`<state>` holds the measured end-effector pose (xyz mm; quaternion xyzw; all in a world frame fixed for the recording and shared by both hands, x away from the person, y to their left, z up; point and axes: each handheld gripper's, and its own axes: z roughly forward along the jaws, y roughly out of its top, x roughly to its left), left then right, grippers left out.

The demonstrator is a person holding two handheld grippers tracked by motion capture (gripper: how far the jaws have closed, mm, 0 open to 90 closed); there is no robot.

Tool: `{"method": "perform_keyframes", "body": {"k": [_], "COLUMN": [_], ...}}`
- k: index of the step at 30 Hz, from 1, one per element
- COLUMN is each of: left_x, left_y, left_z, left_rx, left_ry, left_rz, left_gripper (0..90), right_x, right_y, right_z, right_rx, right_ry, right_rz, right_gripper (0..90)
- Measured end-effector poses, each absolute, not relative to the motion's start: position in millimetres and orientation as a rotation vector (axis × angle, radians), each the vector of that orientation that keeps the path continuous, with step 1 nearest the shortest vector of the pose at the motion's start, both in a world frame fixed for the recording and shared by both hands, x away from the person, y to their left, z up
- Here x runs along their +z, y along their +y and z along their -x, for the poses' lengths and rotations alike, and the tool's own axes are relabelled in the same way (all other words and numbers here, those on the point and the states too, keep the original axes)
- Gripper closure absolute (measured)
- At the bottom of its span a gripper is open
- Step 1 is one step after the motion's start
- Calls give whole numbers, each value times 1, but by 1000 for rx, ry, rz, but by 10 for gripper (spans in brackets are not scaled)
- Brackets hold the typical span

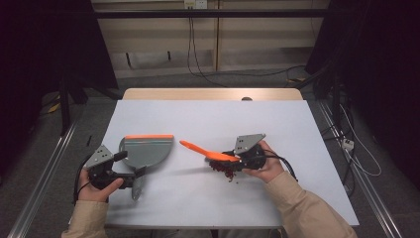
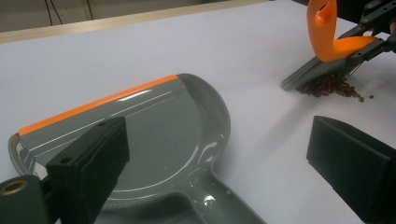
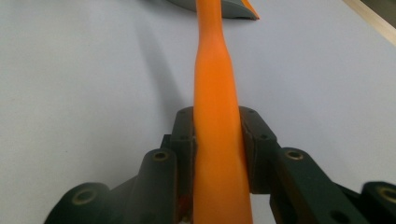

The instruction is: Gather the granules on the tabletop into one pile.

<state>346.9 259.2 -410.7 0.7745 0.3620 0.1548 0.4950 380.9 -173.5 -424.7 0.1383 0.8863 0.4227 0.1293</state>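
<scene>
A grey dustpan (image 1: 146, 151) with an orange lip lies flat on the white table (image 1: 208, 114), its handle pointing toward the person. My left gripper (image 1: 131, 164) is open, its jaws standing wide on either side of that handle without pressing it. In the left gripper view the dustpan (image 2: 154, 126) spreads out between the left gripper's (image 2: 219, 140) two jaws. My right gripper (image 1: 242, 158) is shut on the orange brush (image 1: 205, 150), whose dark bristles rest on a small heap of red-brown crumbs (image 1: 225, 171). The right gripper (image 3: 218, 140) clamps the brush handle (image 3: 212, 70) from both sides. The left gripper view also catches the brush (image 2: 327, 42) and crumbs (image 2: 331, 86).
The table's wooden far edge (image 1: 213, 93) runs along the back. Cables (image 1: 346, 144) trail on the floor at the right, and a metal rail (image 1: 44, 168) runs along the left. White surface lies between the dustpan and the crumbs.
</scene>
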Motion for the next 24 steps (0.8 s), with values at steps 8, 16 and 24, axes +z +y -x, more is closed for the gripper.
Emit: {"method": "perform_keyframes", "body": {"k": [8, 16, 24], "left_x": [-411, -412, -412], "left_y": [259, 258, 258], "left_z": [-348, -348, -348], "left_rx": [371, 368, 367], "left_ry": [875, 879, 876], "left_rz": [-1881, -1879, -1880], "left_gripper": [56, 56, 56], "right_x": [-425, -425, -424], "right_y": [-171, -166, -172], "right_z": [-378, -376, -381], "right_rx": [1249, 1279, 1303], "right_ry": [2575, 2569, 2516], "right_rz": [-401, -393, -500], "right_gripper": [709, 711, 714]}}
